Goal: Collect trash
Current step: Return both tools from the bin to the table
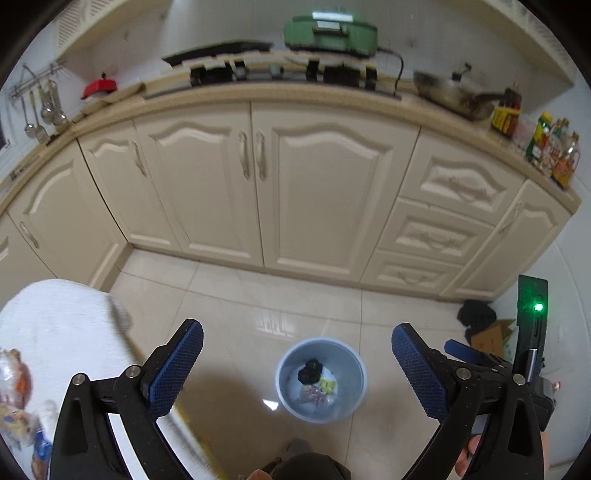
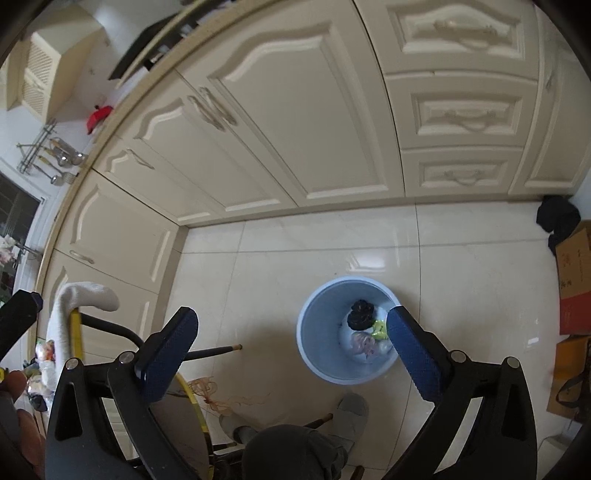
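Note:
A light blue bin (image 1: 286, 380) stands on the tiled floor below both grippers; it also shows in the right wrist view (image 2: 317, 332). Inside lie a black crumpled bag (image 1: 310, 371), a yellow-green wrapper (image 1: 328, 384) and a pale plastic wrapper (image 1: 314, 396). My left gripper (image 1: 295, 363) is open and empty, high above the bin. My right gripper (image 2: 291, 352) is open and empty, also above the bin, its right pad (image 2: 410, 354) over the bin's rim. Snack packets (image 1: 16, 391) lie on a white-covered table (image 1: 62, 332) at the lower left.
Cream kitchen cabinets (image 1: 295, 184) run along the back under a counter with a green appliance (image 1: 330, 31) and a wok (image 1: 454, 94). A cardboard box (image 2: 574, 273) and a black bag (image 2: 557, 216) sit on the floor at the right. My slippered foot (image 2: 351, 413) is near the bin.

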The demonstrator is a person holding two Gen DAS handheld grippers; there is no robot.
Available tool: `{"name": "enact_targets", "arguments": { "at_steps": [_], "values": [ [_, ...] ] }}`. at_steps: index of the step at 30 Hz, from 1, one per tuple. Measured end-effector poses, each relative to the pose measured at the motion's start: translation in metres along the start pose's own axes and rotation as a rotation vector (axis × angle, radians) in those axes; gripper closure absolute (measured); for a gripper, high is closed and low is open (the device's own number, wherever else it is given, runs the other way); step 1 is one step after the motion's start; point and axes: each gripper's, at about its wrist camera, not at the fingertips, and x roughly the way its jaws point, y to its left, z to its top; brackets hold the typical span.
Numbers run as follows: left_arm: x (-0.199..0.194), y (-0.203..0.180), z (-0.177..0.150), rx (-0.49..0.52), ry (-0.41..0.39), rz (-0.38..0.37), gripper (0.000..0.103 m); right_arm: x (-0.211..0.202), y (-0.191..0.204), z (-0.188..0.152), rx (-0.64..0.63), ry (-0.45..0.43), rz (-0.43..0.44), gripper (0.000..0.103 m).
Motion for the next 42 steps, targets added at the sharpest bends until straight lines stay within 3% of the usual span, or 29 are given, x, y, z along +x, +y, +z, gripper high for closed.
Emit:
{"name": "enact_targets", "arguments": {
  "at_steps": [13,24,36,42],
  "values": [
    [-0.18,0.046,-0.078,-0.097,-0.226,0.06,0.001,-0.095,0.105,-0.019,-0.182,-0.147,0.094,0.0],
    [-0.323,0.086,-0.177,-0.221,-0.386,0.172,0.001,-0.163,0.202,-0.055,-0.363,-0.255,0.194,0.0],
    [-0.426,0.101,-0.274,-0.355,-0.456,0.318,0.001,-0.197,0.291,-0.102,-0.552,-0.315,0.293,0.0],
    [-0.444,0.101,-0.282,-0.389,-0.474,0.372,0.001,-0.207,0.324,-0.121,-0.63,-0.341,0.318,0.0]
  ]
}}
